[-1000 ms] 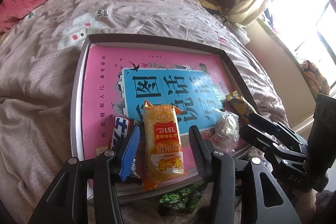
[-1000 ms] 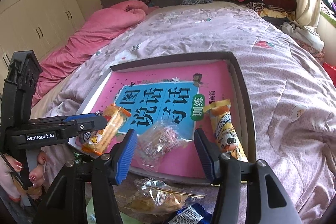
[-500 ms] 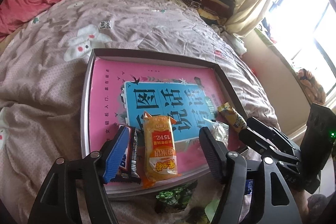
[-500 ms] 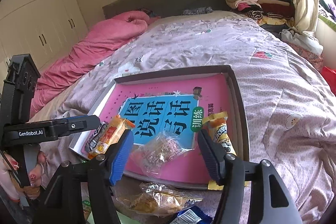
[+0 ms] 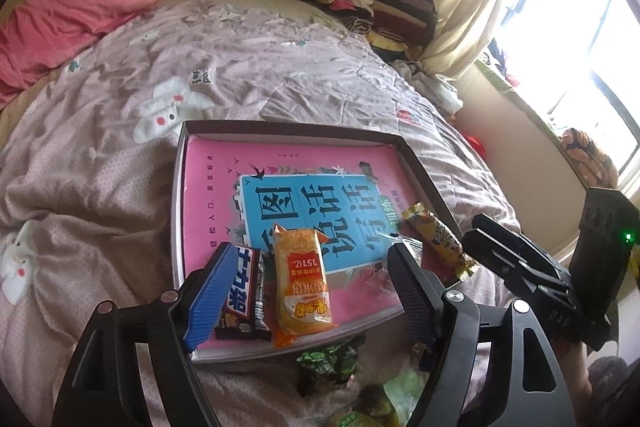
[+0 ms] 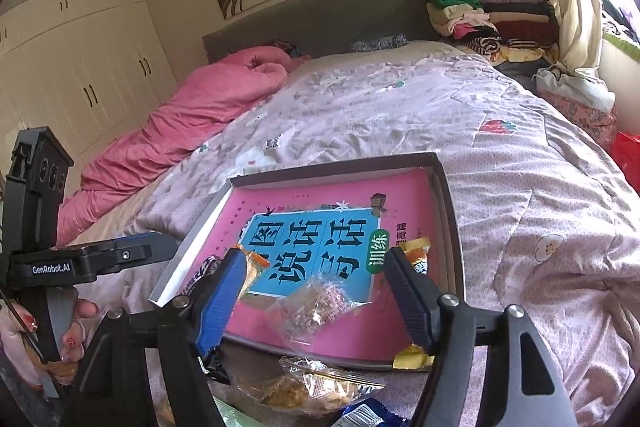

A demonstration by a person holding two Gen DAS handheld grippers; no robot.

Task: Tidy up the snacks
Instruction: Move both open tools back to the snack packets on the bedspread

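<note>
A shallow grey tray with a pink and blue book cover as its floor lies on the bed. My left gripper hangs over its near edge, jaws opening. An orange snack packet lies flat between the fingers, untouched by the pads. A dark chocolate bar lies beside it, at the blue pad. My right gripper is also opening, above a clear wrapped snack that rests on the tray apart from both pads. A yellow snack stick lies along the tray's right wall.
Loose snacks lie on the quilt in front of the tray: a green packet, a clear crinkly bag, a blue wrapper. A person's hand holds the left gripper. Pink duvet and folded clothes lie at the far end.
Both grippers' jaws have widened and both have lifted and drawn back a little from the tray. The orange packet and the clear snack stay lying where they were.
</note>
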